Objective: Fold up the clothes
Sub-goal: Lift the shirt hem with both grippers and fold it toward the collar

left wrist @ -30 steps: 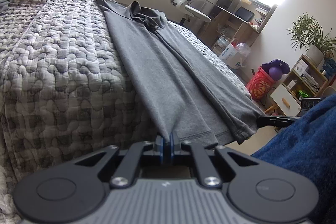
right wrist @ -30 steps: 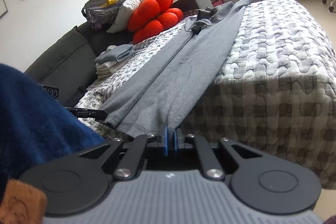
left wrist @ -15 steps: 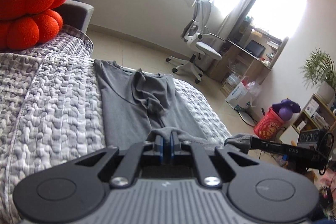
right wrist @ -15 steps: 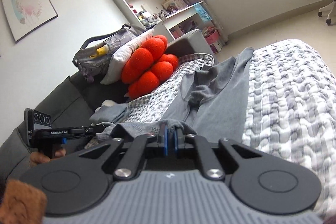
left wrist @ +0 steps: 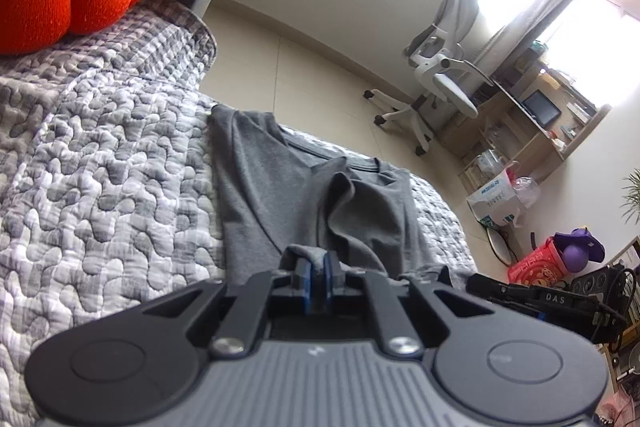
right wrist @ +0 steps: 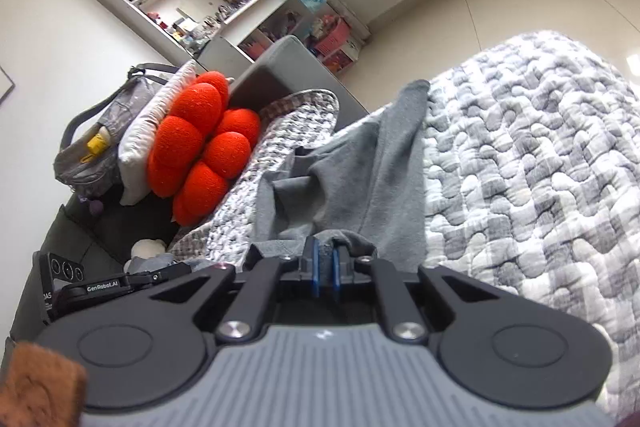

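A grey T-shirt (left wrist: 276,195) lies lengthwise on the quilted bed, sides folded in, collar at the far end. My left gripper (left wrist: 316,281) is shut on the shirt's hem, which bunches over its blue pads. In the right wrist view the same grey T-shirt (right wrist: 372,171) stretches away, and my right gripper (right wrist: 325,269) is shut on the other hem corner. Both hold the hem lifted above the shirt's body, carried toward the collar. Each gripper shows at the edge of the other's view: the right gripper (left wrist: 520,293) and the left gripper (right wrist: 132,279).
The grey-and-white quilted bedspread (left wrist: 100,187) covers the bed. An orange-red bobble cushion (right wrist: 196,147) and a grey bag (right wrist: 96,143) rest on the dark sofa. On the floor past the bed stand a white office chair (left wrist: 436,75), a desk and a red bucket (left wrist: 536,263).
Both grippers have carried the shirt's hem up from the bed's near edge over the shirt toward the collar. The visible length of shirt ahead has shrunk.
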